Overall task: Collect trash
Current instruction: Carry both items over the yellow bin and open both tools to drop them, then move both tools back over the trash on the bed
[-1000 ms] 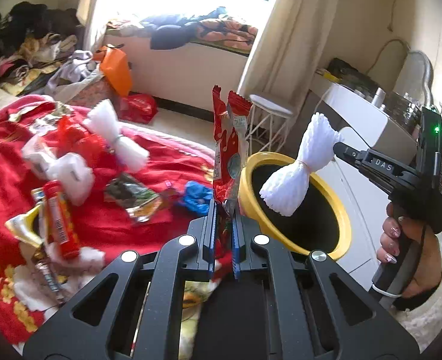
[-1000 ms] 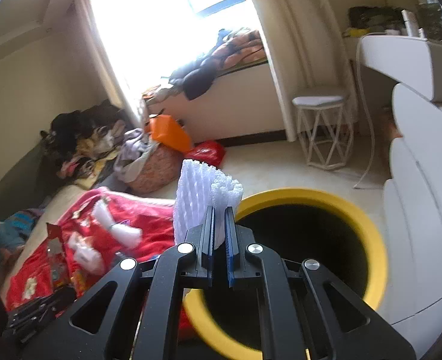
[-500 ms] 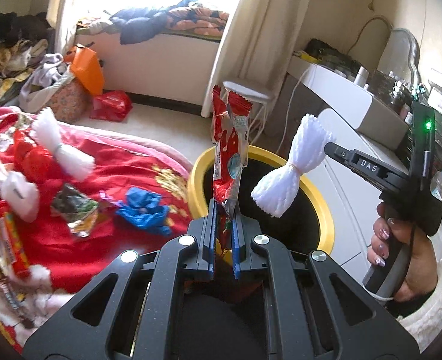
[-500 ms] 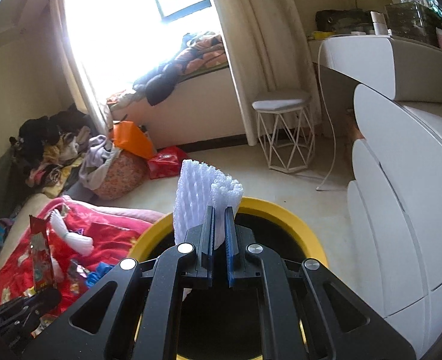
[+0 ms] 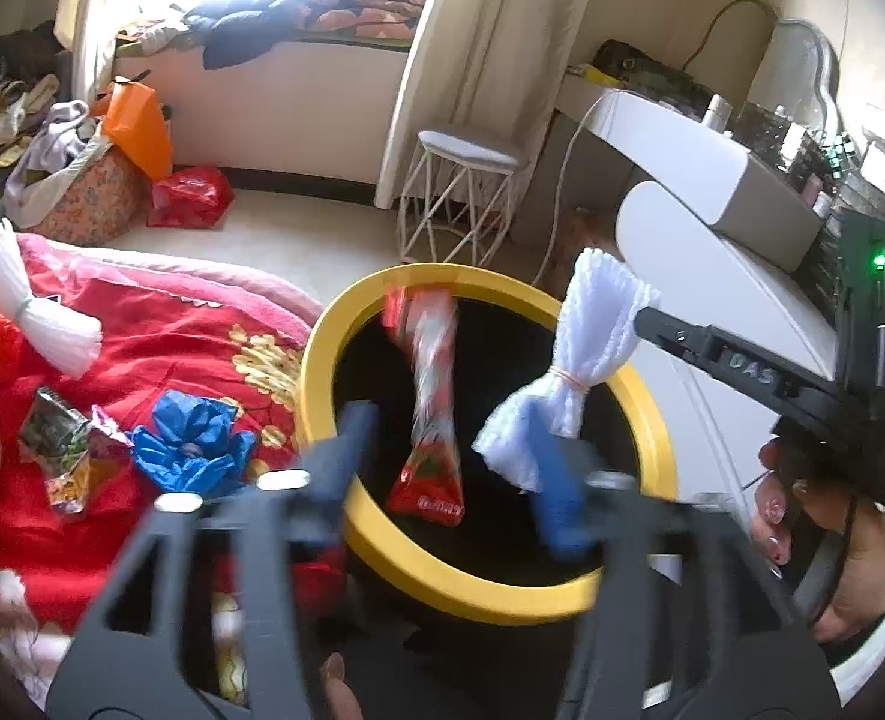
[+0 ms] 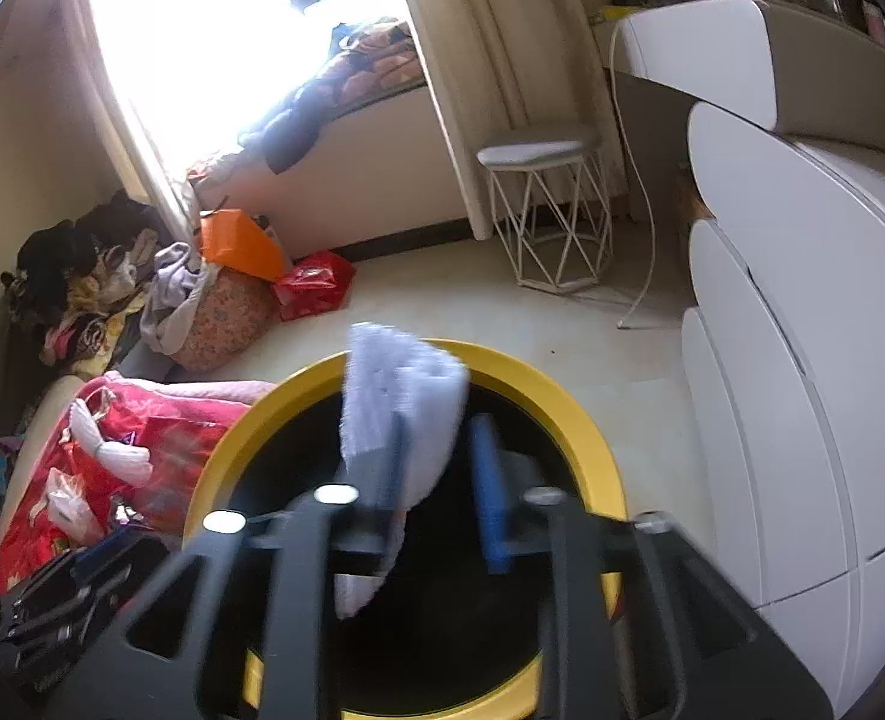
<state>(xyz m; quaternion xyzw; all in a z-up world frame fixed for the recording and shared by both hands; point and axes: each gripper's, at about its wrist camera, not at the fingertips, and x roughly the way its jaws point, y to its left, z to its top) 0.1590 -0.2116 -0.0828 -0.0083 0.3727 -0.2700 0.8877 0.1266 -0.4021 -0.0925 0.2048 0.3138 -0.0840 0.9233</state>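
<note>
A yellow-rimmed black bin (image 5: 382, 546) (image 6: 592, 450) stands below both grippers. In the left wrist view my left gripper (image 5: 448, 420) hangs over it, its jaws opening wide. A red snack wrapper (image 5: 430, 414) drops loose between them, blurred, touching neither pad. My right gripper (image 6: 442, 426) (image 5: 640, 318) is also above the bin with its jaws opening. A white foam net (image 6: 400, 408) (image 5: 568, 378) slips down along its left finger, and the blue right pad stands apart from it.
A red blanket (image 5: 160, 336) on the left carries a blue crumpled paper (image 5: 190, 444), a foil wrapper (image 5: 58, 450) and another foam net (image 5: 34, 312). A white stool (image 5: 460, 198) stands behind the bin, white cabinets (image 6: 802, 360) to its right. A person's hand (image 5: 802, 510) grips the right handle.
Both grippers moved forward and down over the bin and went from shut to open. The snack wrapper and the foam net came free and are falling toward the bin.
</note>
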